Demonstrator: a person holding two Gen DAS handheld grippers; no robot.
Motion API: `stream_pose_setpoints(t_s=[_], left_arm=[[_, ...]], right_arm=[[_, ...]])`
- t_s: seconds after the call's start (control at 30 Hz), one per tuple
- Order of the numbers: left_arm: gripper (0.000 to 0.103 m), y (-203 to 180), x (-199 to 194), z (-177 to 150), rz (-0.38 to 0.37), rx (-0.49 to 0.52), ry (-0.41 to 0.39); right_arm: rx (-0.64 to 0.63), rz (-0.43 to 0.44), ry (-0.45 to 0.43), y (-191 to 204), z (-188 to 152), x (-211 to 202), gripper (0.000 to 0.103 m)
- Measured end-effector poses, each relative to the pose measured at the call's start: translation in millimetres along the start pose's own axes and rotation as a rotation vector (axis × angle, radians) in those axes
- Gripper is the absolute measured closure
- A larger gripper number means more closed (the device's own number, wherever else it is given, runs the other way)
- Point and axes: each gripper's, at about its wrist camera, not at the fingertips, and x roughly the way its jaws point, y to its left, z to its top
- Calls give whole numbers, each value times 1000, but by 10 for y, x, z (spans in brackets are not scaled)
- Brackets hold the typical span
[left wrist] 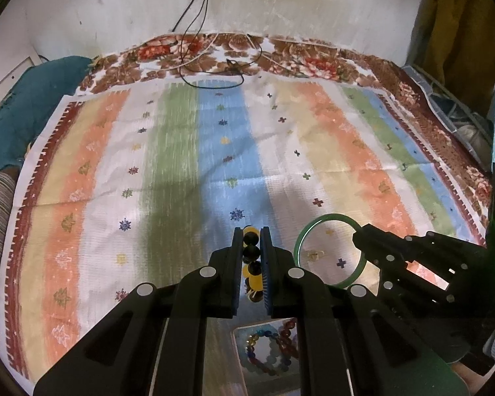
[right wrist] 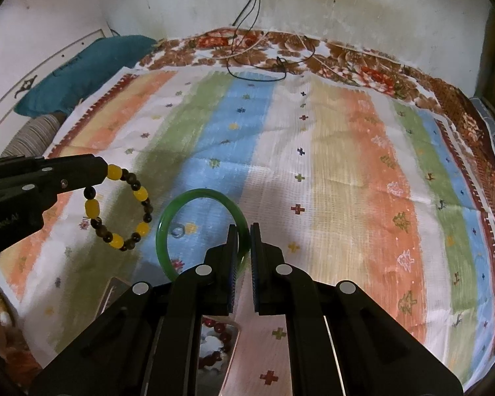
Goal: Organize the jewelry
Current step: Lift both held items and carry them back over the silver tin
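My left gripper (left wrist: 251, 231) is shut on a yellow and dark bead bracelet (left wrist: 251, 254) and holds it above the striped cloth; the bracelet also hangs from it in the right wrist view (right wrist: 122, 211). My right gripper (right wrist: 245, 227) is shut on a green bangle (right wrist: 194, 194), held upright off the cloth; the bangle also shows in the left wrist view (left wrist: 313, 224). A small clear ring (right wrist: 178, 231) lies on the cloth behind the bangle. A clear box (left wrist: 247, 356) with several bead bracelets sits under both grippers.
The striped cloth (right wrist: 346, 165) covers a floral bedspread (right wrist: 363, 62). Black and white cables (right wrist: 257, 62) lie at the far edge by the wall. A teal pillow (right wrist: 82, 69) is at the far left.
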Motion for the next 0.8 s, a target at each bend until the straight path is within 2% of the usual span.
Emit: stream_pose_setpoints(t_s=[0.8], left_arm=[[93,-164,-445,-255,-26,48,-84]], right_arm=[[1,14,-54,56,-170,-350,95]])
